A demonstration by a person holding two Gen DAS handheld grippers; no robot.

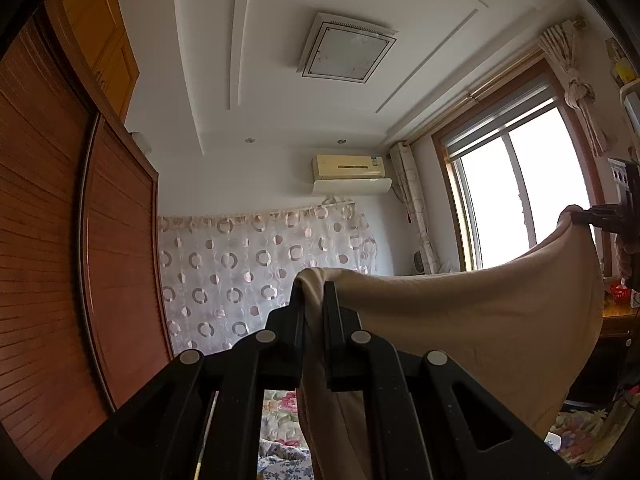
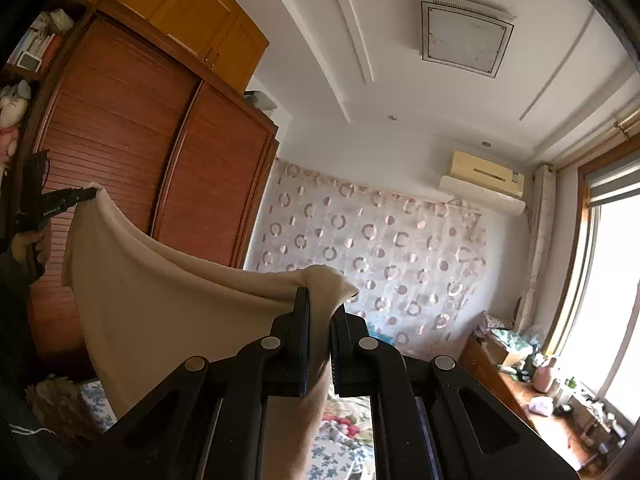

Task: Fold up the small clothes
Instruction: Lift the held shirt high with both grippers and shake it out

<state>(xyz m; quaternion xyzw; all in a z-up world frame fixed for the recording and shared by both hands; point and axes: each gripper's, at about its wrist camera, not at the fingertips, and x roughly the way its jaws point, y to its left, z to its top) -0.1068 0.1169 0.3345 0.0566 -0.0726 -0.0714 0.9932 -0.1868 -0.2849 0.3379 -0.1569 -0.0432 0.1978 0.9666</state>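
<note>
Step in hand, likely: spreading beige garment [image 1: 480, 312] in air before first fold. Left gripper [image 1: 314, 292] pinches one corner, right gripper [image 2: 320, 304] other — both clamped on cloth. Fabric soft, matte knit, sagging in curve between them, above floral bed [image 2: 344, 428]. Next: lower flat, keep edge taut.
</note>
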